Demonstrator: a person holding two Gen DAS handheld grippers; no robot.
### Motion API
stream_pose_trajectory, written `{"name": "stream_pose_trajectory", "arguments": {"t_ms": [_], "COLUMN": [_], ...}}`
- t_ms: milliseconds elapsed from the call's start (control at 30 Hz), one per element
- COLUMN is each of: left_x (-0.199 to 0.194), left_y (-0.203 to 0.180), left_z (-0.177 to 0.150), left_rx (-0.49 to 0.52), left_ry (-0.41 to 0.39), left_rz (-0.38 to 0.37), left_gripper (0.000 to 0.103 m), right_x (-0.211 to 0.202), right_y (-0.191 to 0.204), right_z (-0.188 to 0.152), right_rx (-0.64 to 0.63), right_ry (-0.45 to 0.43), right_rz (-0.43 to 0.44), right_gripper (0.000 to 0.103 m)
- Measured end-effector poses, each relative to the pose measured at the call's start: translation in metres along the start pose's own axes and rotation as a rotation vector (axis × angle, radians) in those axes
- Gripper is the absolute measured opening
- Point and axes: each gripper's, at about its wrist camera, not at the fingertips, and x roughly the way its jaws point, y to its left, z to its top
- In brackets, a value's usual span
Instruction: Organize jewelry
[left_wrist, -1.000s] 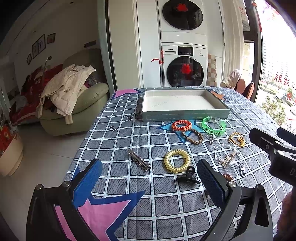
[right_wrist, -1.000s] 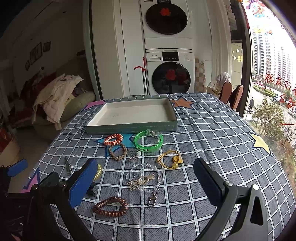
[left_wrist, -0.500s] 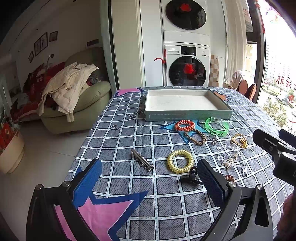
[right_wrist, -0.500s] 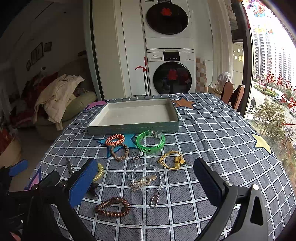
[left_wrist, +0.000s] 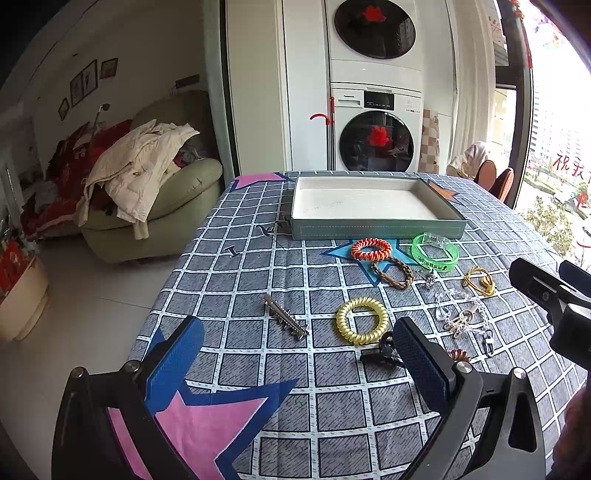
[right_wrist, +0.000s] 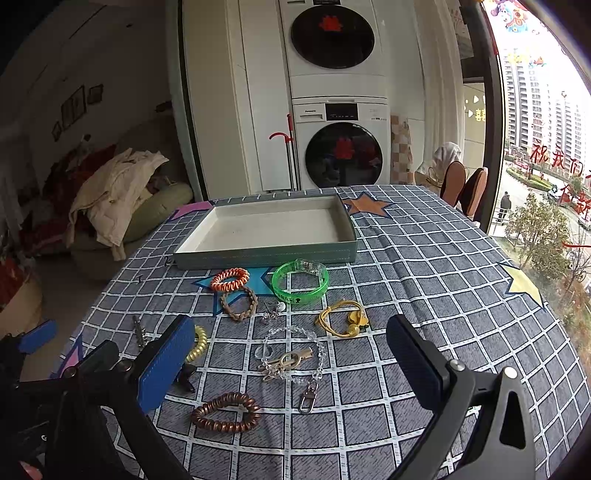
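Right wrist view: right gripper (right_wrist: 291, 363), jaws spread and empty, hangs over the clear bead bracelet (right_wrist: 290, 354), which lies directly ahead between its fingers, near of the tray (right_wrist: 266, 254). Left gripper (left_wrist: 295, 354), likewise spread, sits farther left.

Right-side window glare, fisheye-warped edges

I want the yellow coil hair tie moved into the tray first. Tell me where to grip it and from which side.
Take the yellow coil hair tie with the left hand-held gripper, which is open. It lies flat as an open ring, so come down from above with one finger inside the hole and one outside. Choose its left arc, since the black clip crowds the near right edge. The tray holds nothing yet.
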Motion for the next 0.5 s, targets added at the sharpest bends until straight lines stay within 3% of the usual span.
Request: {"name": "stream_pose_trajectory", "arguments": {"t_ms": [500], "left_x": [0.0009], "left_y": [-0.0003], "left_z": [-0.0009], "left_rx": [-0.001], "left_ry": [0.001], "left_rz": [-0.001], "left_gripper": [0.103], "right_x": [0.0], "right_y": [0.0005], "right_z": [-0.0001], "right_rx": [0.001], "right_ry": [0.002], "right_rz": [0.001], "right_gripper": [0.103]}}
